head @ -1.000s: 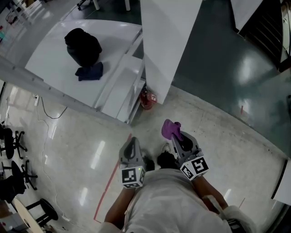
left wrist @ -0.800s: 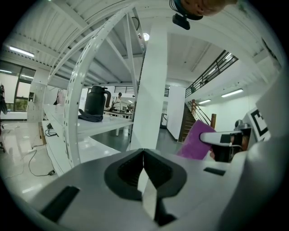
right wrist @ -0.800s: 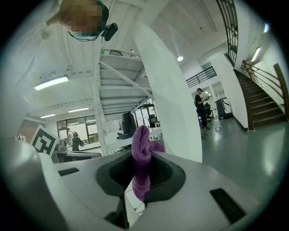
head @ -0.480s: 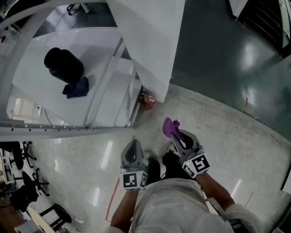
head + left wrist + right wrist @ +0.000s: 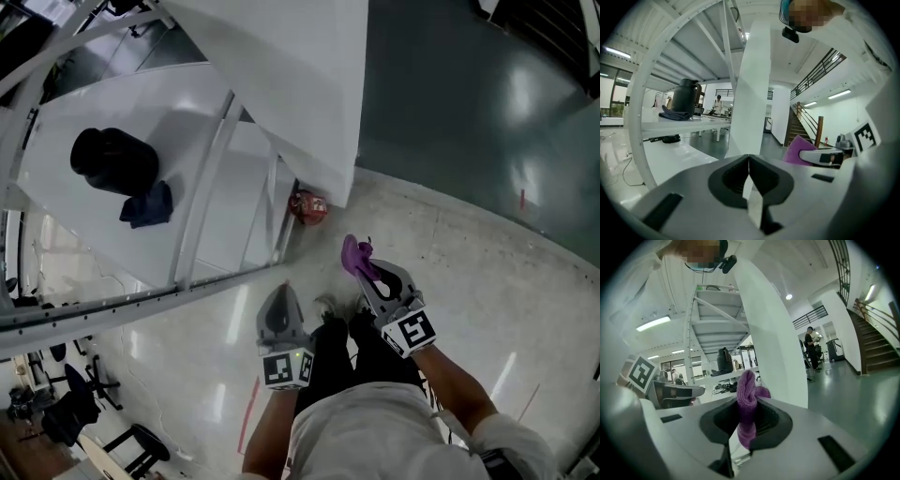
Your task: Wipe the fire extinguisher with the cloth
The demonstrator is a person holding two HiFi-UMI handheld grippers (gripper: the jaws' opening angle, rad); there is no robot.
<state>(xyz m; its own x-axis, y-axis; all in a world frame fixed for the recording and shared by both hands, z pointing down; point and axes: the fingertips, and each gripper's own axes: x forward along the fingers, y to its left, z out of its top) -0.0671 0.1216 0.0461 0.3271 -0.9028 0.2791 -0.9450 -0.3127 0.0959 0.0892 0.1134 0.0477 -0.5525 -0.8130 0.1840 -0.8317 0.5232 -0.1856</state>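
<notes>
The red fire extinguisher (image 5: 308, 207) stands on the pale floor at the foot of a white pillar, seen from above in the head view. My right gripper (image 5: 364, 265) is shut on a purple cloth (image 5: 356, 256), which bunches up out of its jaws (image 5: 748, 405); it hangs a short way below and right of the extinguisher, apart from it. My left gripper (image 5: 278, 305) is shut with nothing in it, its jaws pressed together (image 5: 749, 169), lower left of the extinguisher. The extinguisher shows in neither gripper view.
A white table frame (image 5: 211, 164) with metal bars stands at the left, bearing a black kettle (image 5: 112, 161) and a dark blue cloth (image 5: 147, 205). The white pillar (image 5: 300, 84) rises over the extinguisher. Dark green floor (image 5: 469, 112) lies beyond. Office chairs (image 5: 75, 412) stand at lower left.
Both grippers have moved forward toward the extinguisher, the purple cloth coming closer to it. The view has shifted so the table now lies further left.
</notes>
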